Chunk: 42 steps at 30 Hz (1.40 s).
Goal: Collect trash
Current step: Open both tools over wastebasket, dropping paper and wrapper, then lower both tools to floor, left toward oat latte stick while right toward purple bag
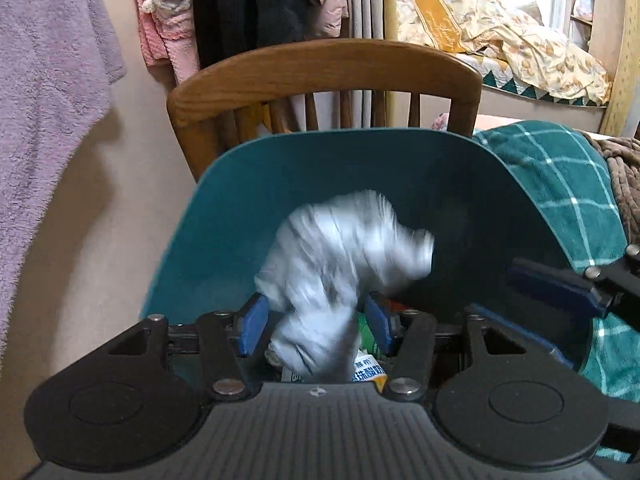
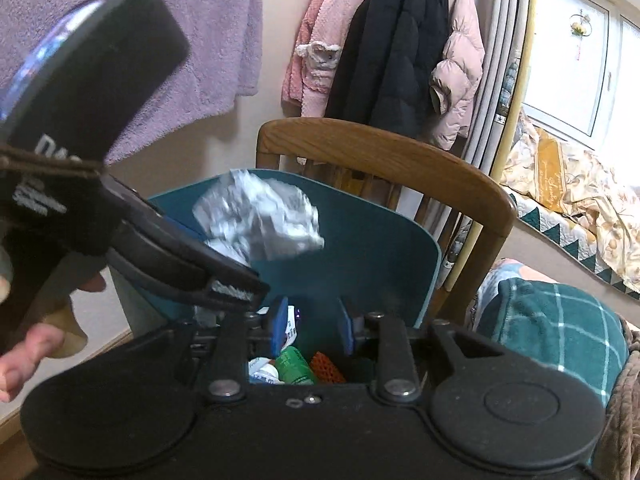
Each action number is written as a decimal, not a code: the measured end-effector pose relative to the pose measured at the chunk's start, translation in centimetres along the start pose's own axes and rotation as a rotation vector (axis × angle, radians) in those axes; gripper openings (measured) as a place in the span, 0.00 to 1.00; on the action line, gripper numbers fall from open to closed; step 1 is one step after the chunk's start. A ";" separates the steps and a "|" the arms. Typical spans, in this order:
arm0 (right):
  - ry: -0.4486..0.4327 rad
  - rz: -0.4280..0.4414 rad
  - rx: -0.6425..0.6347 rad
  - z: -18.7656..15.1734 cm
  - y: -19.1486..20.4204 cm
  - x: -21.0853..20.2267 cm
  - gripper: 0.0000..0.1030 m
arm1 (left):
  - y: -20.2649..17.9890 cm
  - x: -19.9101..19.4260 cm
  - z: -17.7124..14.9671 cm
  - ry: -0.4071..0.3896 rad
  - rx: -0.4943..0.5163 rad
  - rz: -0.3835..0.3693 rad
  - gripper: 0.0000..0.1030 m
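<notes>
A teal trash bin (image 1: 240, 200) stands in front of a wooden chair; it also shows in the right wrist view (image 2: 380, 240). A crumpled white paper wad (image 1: 344, 256), motion-blurred, sits between the blue pads of my left gripper (image 1: 316, 326), above the bin's opening. From the right wrist view the wad (image 2: 260, 216) is at the left gripper's tip (image 2: 236, 288), over the bin. The jaws look spread with gaps beside the wad. My right gripper (image 2: 312, 328) is open and empty over the bin, with a green can (image 2: 296, 366), orange netting (image 2: 326, 366) and wrappers below.
A wooden chair (image 1: 320, 68) stands behind the bin against the wall. Hung clothes (image 2: 384, 40) and a purple towel (image 1: 44, 100) are on the wall. A teal checked blanket (image 1: 560, 184) lies to the right, and a bed (image 1: 520, 48) is behind.
</notes>
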State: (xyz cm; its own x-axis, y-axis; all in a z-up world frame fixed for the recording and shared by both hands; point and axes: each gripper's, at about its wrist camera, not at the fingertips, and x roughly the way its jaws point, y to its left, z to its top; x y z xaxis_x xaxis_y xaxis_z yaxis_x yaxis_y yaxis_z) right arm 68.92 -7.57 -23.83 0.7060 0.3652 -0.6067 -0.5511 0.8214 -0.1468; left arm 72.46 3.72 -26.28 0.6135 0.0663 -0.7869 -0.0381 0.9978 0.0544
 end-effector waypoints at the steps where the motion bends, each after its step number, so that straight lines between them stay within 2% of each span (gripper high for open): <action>1: -0.002 -0.011 0.001 0.0 -0.1 0.0 0.27 | 0.0 0.1 -0.1 -0.002 -0.007 0.005 0.61; 4: -0.005 -0.024 0.009 0.0 -0.5 -0.1 0.32 | 0.3 0.0 -0.2 -0.010 -0.025 -0.009 0.65; 6: -0.015 -0.042 0.016 -0.1 -0.9 -0.3 0.44 | 0.2 -0.3 -0.3 -0.018 -0.021 -0.008 0.68; 9: -0.039 -0.039 0.025 -0.5 -1.2 -0.9 0.47 | 0.2 -1.0 -0.3 -0.035 -0.023 0.009 0.75; 12: -0.066 -0.039 0.037 -0.6 -1.5 -1.9 0.54 | 0.5 -2.2 -0.2 -0.057 -0.040 0.002 0.75; 18: -0.135 -0.018 0.068 -0.3 -1.9 -5.0 0.59 | 0.8 -6.0 -0.5 -0.115 -0.050 -0.009 0.75; 23: -0.179 0.017 0.077 -0.6 -1.7 -7.8 0.63 | 1.1 -9.5 -2.0 -0.158 -0.051 -0.018 0.77; 34: -0.192 0.130 0.094 -3.7 -0.7 -11.7 0.78 | 1.1 -14.2 -8.6 -0.173 0.005 -0.042 0.77; 42: -0.123 0.199 0.073 -8.3 1.4 -11.0 0.90 | 0.6 -12.6 -15.2 -0.113 0.041 -0.095 0.81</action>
State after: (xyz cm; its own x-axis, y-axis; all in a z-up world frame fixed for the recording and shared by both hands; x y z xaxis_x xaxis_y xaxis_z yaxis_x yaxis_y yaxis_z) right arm 56.71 -14.10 -23.90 0.6383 0.5695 -0.5180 -0.6539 0.7562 0.0255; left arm 52.66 3.56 -25.68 0.6974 -0.0316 -0.7160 0.0553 0.9984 0.0098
